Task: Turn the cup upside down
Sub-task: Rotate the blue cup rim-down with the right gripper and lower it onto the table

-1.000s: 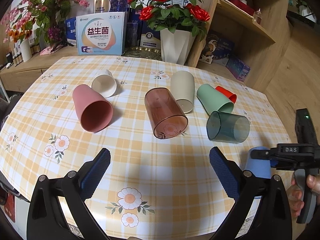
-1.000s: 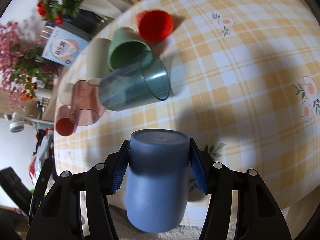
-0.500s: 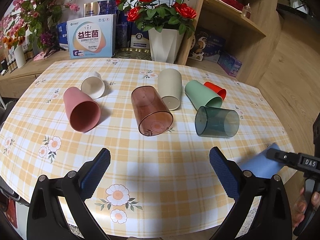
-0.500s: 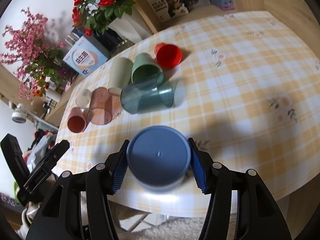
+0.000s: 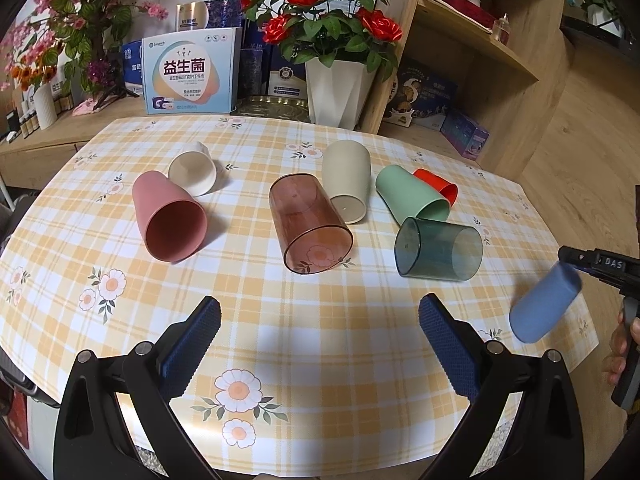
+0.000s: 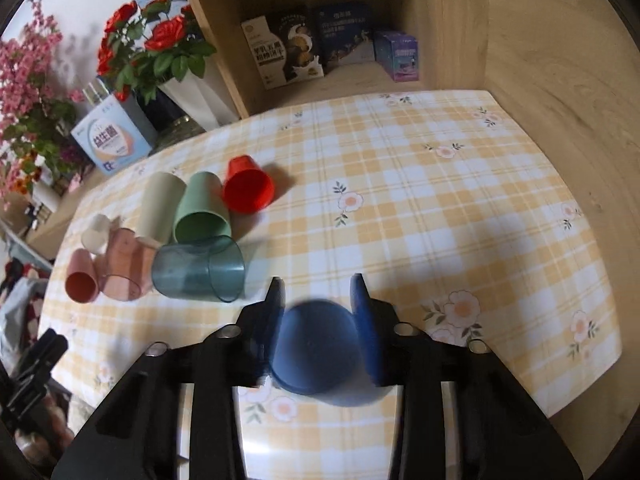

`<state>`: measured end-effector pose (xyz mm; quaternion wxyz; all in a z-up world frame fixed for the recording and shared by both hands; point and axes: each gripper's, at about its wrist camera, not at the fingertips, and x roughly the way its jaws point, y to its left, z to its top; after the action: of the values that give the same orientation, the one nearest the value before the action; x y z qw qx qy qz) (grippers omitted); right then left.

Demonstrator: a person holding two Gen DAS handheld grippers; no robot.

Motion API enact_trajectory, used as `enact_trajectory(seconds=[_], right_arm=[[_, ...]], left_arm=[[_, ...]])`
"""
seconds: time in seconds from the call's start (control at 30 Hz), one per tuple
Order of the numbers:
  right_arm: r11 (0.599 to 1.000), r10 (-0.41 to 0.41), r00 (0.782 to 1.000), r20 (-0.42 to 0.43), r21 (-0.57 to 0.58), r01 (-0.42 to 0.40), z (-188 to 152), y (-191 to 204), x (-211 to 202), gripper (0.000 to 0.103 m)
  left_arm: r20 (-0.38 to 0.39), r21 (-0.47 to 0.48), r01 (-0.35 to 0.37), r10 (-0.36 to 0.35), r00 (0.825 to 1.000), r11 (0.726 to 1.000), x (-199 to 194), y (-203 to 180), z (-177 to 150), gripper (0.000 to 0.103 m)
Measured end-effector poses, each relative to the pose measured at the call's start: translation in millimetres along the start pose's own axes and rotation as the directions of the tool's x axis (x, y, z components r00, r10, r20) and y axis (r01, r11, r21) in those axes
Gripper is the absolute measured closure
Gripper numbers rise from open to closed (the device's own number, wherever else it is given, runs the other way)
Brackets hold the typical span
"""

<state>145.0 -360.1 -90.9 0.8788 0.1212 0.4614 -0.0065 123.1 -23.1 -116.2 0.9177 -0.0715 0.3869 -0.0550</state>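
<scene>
My right gripper is shut on a blue cup, whose closed base faces the right wrist camera. In the left wrist view the blue cup hangs tilted above the table's right edge, its mouth pointing down and left, held by the right gripper. My left gripper is open and empty over the near part of the checked tablecloth.
Several cups lie on their sides mid-table: pink, white, clear brown, beige, green, red, clear teal. A rose vase, boxes and a wooden shelf stand behind.
The right gripper has turned and tipped the blue cup, raising its view from the table toward the shelf. The left gripper has barely moved.
</scene>
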Motion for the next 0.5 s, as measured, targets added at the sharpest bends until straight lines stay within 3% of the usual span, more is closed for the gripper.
enact_trajectory(seconds=[0.5], right_arm=[[1.000,-0.004,1.000,-0.024,0.009,0.004,-8.0,2.6,6.3,0.070]], left_arm=[[0.002,-0.007,-0.001,0.001,1.000,1.000,-0.9,2.2,3.5,0.006]])
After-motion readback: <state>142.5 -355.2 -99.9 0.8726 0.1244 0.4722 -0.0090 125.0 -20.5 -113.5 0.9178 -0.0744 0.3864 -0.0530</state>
